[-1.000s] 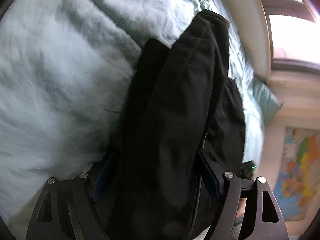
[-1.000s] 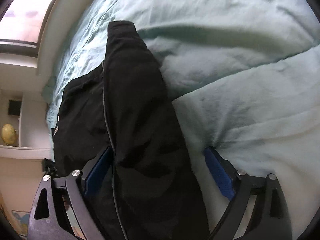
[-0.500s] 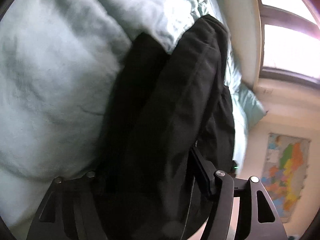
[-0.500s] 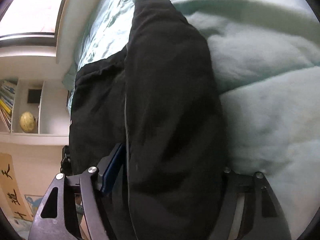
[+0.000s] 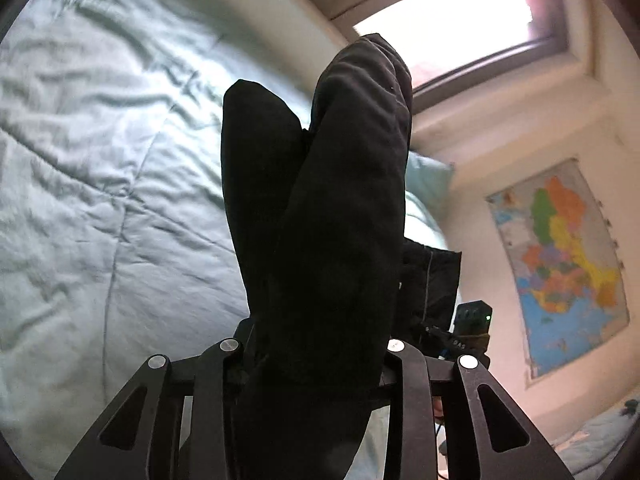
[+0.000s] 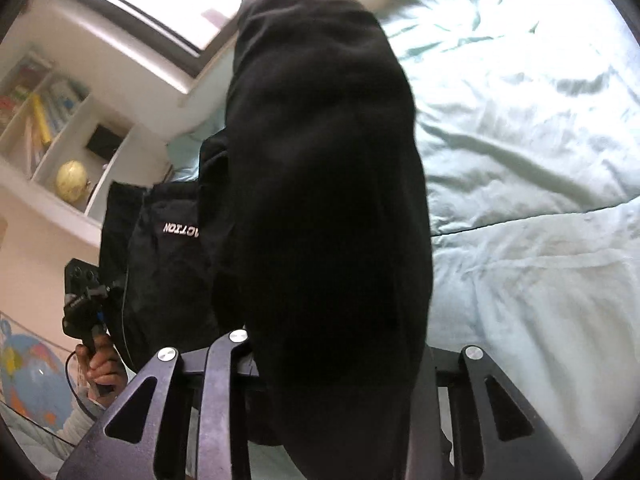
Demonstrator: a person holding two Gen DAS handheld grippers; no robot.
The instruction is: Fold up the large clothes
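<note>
A big black garment (image 5: 332, 220) hangs in thick folds in front of the left wrist view, lifted off the pale green quilt (image 5: 100, 160). My left gripper (image 5: 312, 344) has the cloth bunched between its jaws, which are closing on it; the pads are hidden by the cloth. In the right wrist view the same black garment (image 6: 320, 160), with white lettering on a lower fold, fills the middle. My right gripper (image 6: 336, 344) is also closing, with cloth pinched between its jaws. Each view shows the other gripper at the side, and a hand (image 6: 100, 364) holding the left one.
The quilt (image 6: 520, 120) covers a wide bed below the garment. A window (image 5: 440, 20) runs along the far wall, with a pillow (image 5: 428, 176) beneath it. A coloured map (image 5: 560, 260) hangs on the wall. White shelves (image 6: 72, 128) hold books and a small yellow globe (image 6: 72, 180).
Both pairs of jaws have narrowed onto the black garment. Both grippers have risen and tilted up, lifting the cloth off the quilt, so the window and walls now show.
</note>
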